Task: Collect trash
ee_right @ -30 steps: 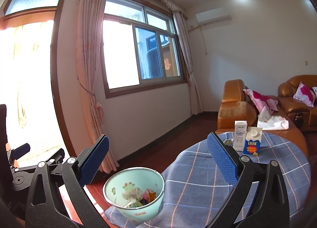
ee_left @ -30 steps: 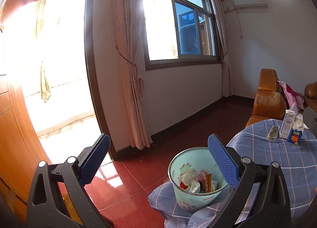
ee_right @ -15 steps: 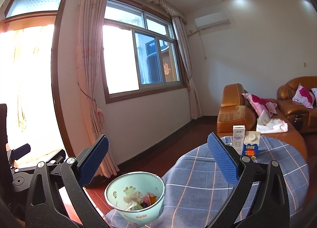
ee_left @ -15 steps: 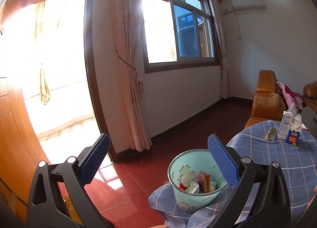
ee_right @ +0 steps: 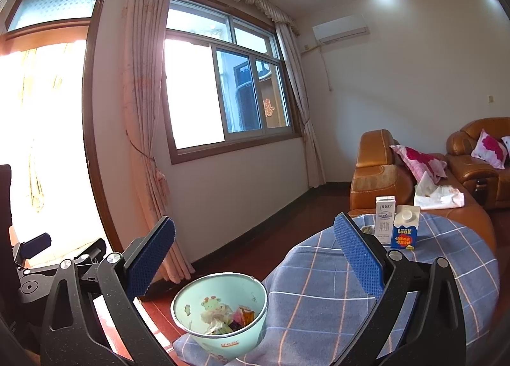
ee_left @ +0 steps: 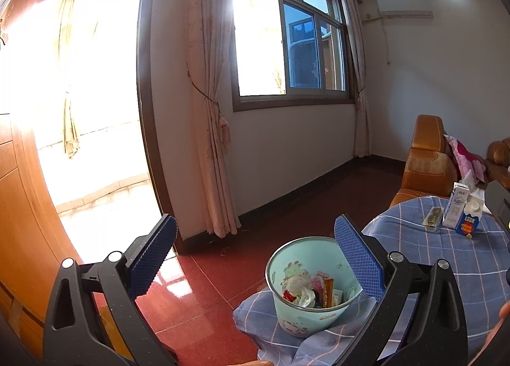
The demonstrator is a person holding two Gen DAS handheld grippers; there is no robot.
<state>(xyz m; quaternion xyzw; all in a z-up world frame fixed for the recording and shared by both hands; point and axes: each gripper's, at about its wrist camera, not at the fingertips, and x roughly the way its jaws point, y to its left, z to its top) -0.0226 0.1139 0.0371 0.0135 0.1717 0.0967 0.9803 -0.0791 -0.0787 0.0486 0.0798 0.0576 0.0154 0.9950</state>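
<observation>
Here: blue checked cloth (ee_right: 334, 296) on table, red floor (ee_left: 207, 286).

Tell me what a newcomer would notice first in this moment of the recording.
The pale green trash bin, already holding wrappers, sits at the near edge of the blue checked tablecloth. Two cartons, a white milk carton and a blue carton, stand side by side at the far edge. Both the left claw and right claw are open, holding nothing.

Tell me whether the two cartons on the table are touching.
Cannot tell. In the right wrist view the blue carton overlaps the white carton, hiding any gap; the left wrist view shows the same overlap.
</observation>
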